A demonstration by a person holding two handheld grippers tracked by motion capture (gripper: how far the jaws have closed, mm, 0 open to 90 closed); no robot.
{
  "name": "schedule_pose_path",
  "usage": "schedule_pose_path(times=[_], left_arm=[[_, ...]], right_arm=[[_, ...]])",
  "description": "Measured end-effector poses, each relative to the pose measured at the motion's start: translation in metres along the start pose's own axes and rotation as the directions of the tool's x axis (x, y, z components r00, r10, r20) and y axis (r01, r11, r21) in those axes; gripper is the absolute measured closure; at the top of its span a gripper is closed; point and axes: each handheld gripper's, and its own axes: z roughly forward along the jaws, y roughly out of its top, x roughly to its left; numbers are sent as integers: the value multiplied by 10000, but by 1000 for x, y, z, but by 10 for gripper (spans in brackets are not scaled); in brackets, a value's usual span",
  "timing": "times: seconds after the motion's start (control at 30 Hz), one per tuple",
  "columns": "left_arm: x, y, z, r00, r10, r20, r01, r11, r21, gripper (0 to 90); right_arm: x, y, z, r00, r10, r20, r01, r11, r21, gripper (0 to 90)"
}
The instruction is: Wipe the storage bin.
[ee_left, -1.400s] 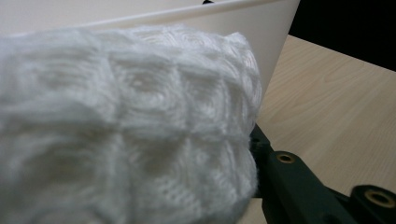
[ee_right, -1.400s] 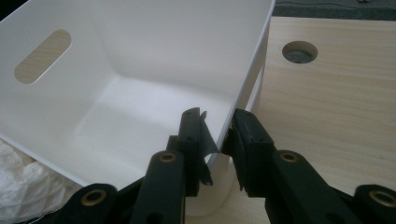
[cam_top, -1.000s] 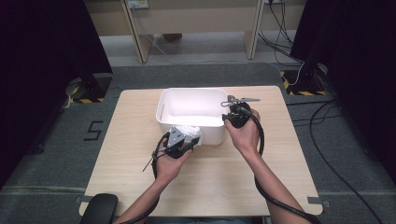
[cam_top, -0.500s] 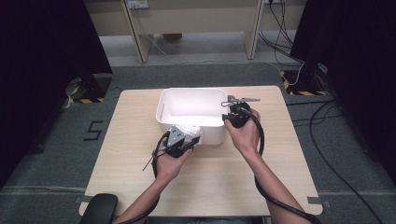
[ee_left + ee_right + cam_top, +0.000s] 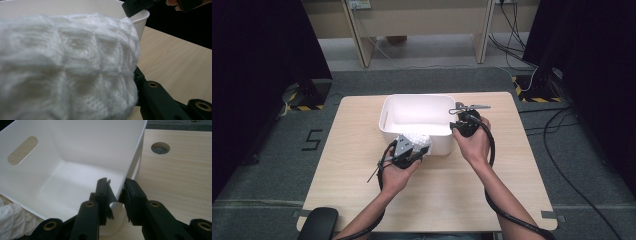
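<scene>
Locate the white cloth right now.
High view: the cloth is held in the left gripper, against the bin's near wall, left of centre.

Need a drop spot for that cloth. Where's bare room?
Inside the white bin, floor bare. Table bare left of the bin and behind the hands. Crowded at the bin's front wall: left gripper holding the white cloth, right gripper clamping the rim.

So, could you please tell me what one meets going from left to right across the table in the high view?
Left claw shut on the white knitted cloth → white bin → right claw gripping the bin's right wall.
</scene>
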Motion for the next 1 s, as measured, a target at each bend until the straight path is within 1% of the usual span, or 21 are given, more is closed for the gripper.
schedule_pose_path(times=[0.23, 0.43, 0.6, 0.87, 1.0], left_arm=[[0, -3, 1, 10000, 44, -15, -44, 10000, 57, 748], [0, -8, 4, 10000, -56, 11, 56, 9999, 132, 747], [0, -11, 6, 10000, -51, 33, 50, 9997, 228, 748], [0, -16, 10, 10000, -27, 38, 25, 9993, 364, 748], [0, -20, 12, 10000, 31, -26, -30, 9990, 447, 748]], right_arm=[[0, 0, 0, 10000, 5, -3, -5, 10000, -4, 744], [0, 0, 0, 10000, 36, -17, -36, 10000, -2, 744], [0, 0, 0, 10000, 52, -22, -53, 10000, -15, 744], [0, -1, 0, 10000, 33, -28, -33, 10000, -35, 744], [0, 0, 0, 10000, 52, -29, -52, 10000, -27, 744]])
